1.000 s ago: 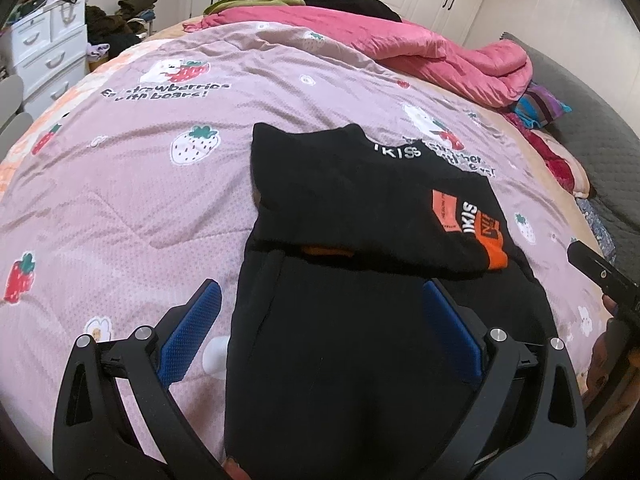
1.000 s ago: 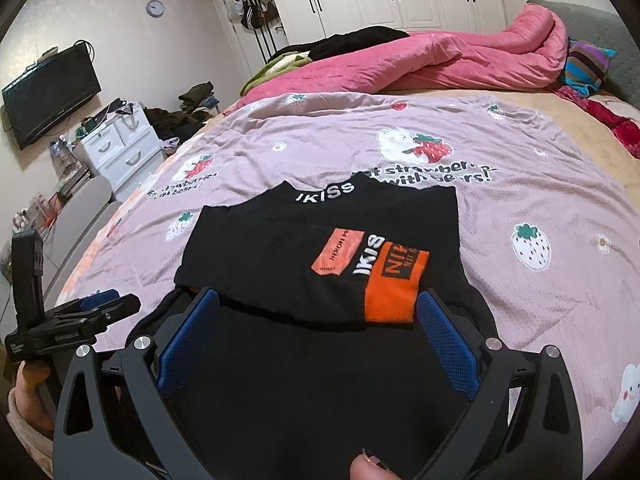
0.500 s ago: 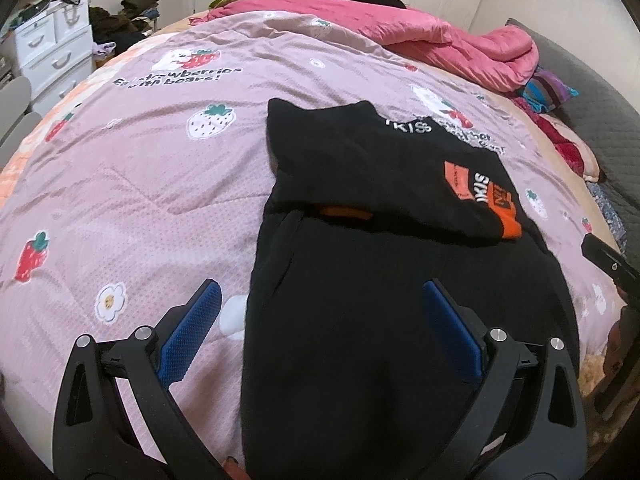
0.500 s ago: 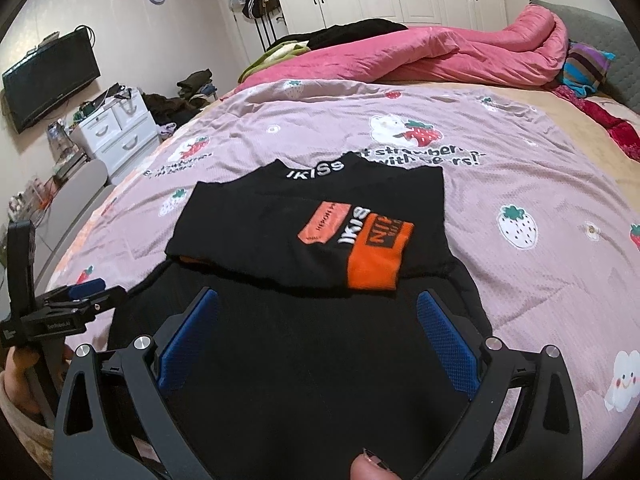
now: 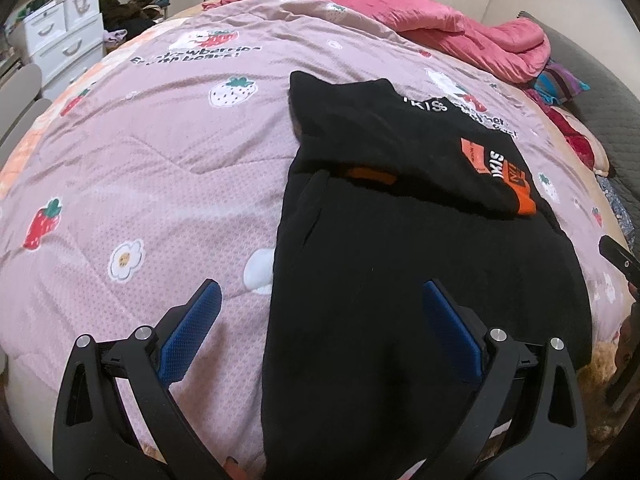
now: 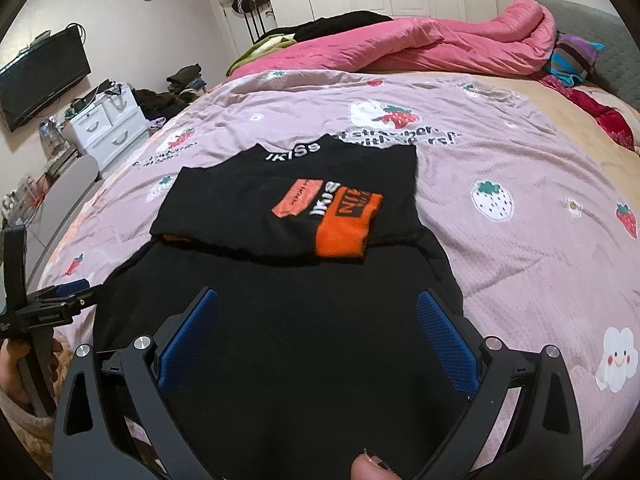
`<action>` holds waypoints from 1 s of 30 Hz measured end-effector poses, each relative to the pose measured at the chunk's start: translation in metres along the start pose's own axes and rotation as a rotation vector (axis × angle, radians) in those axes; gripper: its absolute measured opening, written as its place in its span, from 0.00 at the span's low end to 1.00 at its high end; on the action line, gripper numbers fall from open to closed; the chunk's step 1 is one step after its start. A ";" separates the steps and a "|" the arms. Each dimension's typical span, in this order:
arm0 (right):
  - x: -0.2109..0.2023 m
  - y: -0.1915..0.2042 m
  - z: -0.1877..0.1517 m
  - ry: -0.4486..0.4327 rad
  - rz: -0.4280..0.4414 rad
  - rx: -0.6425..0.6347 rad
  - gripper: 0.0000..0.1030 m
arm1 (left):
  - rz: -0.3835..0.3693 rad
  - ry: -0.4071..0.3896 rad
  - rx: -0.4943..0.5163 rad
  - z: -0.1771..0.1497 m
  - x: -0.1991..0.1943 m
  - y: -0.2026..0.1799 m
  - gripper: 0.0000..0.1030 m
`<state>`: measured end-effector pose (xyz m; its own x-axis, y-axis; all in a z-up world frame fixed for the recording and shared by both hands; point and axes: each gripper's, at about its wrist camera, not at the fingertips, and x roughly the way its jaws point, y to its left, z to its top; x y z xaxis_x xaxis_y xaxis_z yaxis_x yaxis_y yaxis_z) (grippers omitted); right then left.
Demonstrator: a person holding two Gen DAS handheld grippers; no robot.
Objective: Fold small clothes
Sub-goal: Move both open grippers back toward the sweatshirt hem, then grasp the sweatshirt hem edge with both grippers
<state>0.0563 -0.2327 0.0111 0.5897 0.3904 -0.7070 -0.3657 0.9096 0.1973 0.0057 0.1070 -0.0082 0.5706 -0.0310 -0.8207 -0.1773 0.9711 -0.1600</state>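
While both grippers hovered wide open, left gripper [image 5: 318, 312] and right gripper [image 6: 318, 318] — empty, black sweater [image 6: 288, 280] lay flat on pink strawberry quilt [image 6: 520, 248], sleeves folded across chest.

We see the right tool [image 6: 318, 336] spread wide above a partly folded black top [image 6: 288, 280] lying on the pink bed [image 6: 520, 248].

Sweater [image 6: 280, 320] on bedspread [image 6: 520, 248], sleeves folded across, quilt [image 6: 440, 48] behind

Both wrist views low over bed [image 5: 160, 160], sharing black garment [image 6: 280, 320].
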 end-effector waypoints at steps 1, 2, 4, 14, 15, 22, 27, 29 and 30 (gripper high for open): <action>-0.001 -0.001 -0.002 0.003 -0.002 -0.001 0.96 | 0.003 0.003 0.002 -0.002 0.000 0.001 0.91; -0.002 -0.003 -0.003 0.007 -0.005 -0.004 0.96 | 0.007 0.009 0.006 -0.005 0.000 0.001 0.91; -0.003 -0.006 -0.007 0.015 -0.012 -0.008 0.96 | 0.011 0.018 0.011 -0.009 0.000 0.002 0.91; -0.010 -0.021 -0.021 0.039 0.004 0.027 0.96 | 0.013 0.063 0.004 -0.031 0.002 0.011 0.91; -0.010 -0.022 -0.022 0.042 0.006 0.034 0.96 | 0.015 0.064 0.003 -0.033 0.001 0.012 0.91; -0.014 -0.024 -0.030 0.057 0.009 0.039 0.96 | -0.002 0.081 -0.004 -0.040 -0.002 0.016 0.91; -0.017 -0.026 -0.036 0.068 0.008 0.043 0.96 | -0.030 0.100 -0.002 -0.048 -0.003 0.015 0.91; -0.018 -0.028 -0.038 0.074 0.014 0.049 0.96 | -0.048 0.108 -0.004 -0.052 -0.004 0.016 0.91; -0.019 -0.028 -0.040 0.078 0.012 0.051 0.96 | -0.060 0.114 -0.008 -0.053 -0.004 0.016 0.91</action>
<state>0.0268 -0.2717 -0.0079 0.5264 0.3912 -0.7549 -0.3345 0.9116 0.2391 -0.0421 0.1100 -0.0365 0.4859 -0.1159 -0.8663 -0.1520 0.9649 -0.2144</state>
